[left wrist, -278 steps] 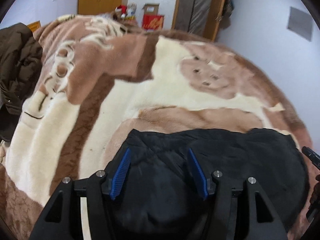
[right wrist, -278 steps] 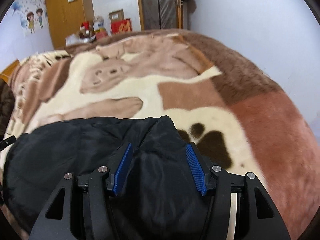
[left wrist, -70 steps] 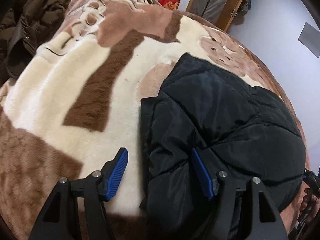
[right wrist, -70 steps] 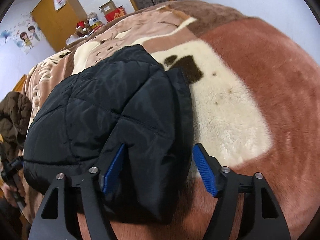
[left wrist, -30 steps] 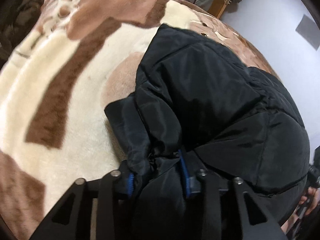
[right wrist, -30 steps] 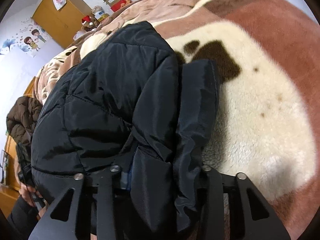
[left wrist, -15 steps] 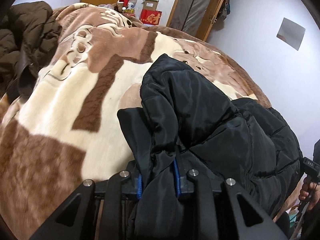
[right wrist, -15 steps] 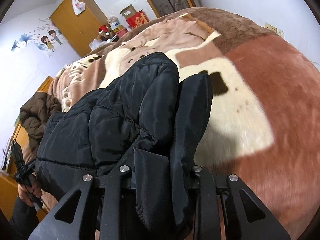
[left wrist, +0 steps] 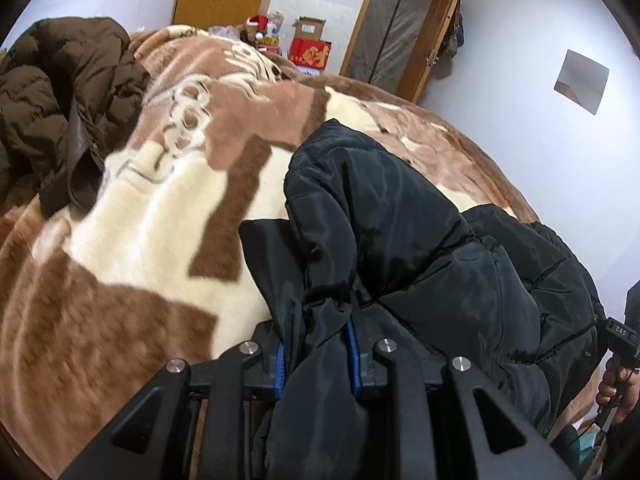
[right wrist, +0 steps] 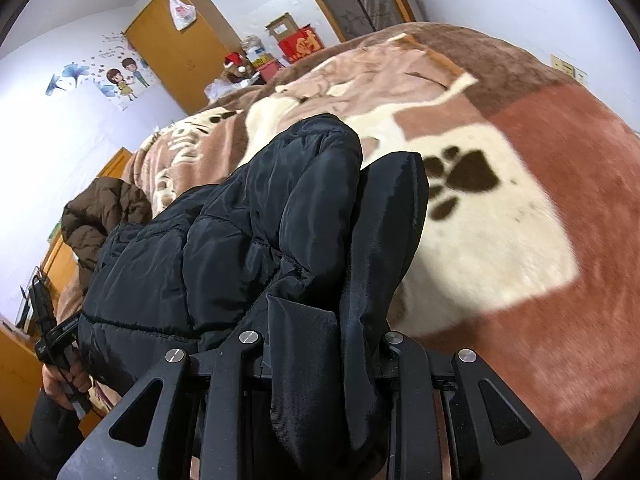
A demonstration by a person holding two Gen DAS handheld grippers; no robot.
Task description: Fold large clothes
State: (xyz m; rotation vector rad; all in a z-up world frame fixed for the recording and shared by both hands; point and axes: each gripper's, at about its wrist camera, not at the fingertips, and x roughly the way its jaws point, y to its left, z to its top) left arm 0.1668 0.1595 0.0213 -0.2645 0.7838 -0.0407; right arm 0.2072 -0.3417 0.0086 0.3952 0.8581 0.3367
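Observation:
A black puffer jacket (left wrist: 420, 240) lies partly folded on the bed and is lifted at its near edge. My left gripper (left wrist: 316, 356) is shut on the jacket's near left corner; fabric bunches between the blue pads. My right gripper (right wrist: 320, 356) is shut on the jacket (right wrist: 248, 240) at its near right corner; the pads are hidden by cloth. The far part of the jacket rests on the blanket.
A brown and cream plush blanket (left wrist: 152, 208) covers the bed, also in the right wrist view (right wrist: 500, 220). A brown coat (left wrist: 60, 108) lies heaped at the bed's left side. Wardrobe (right wrist: 180, 40), boxes (left wrist: 310, 48) and a door stand beyond the bed.
Both grippers, shut on the jacket's near corners, have lifted them higher and drawn the jacket up off the blanket; the view has tilted up toward the room.

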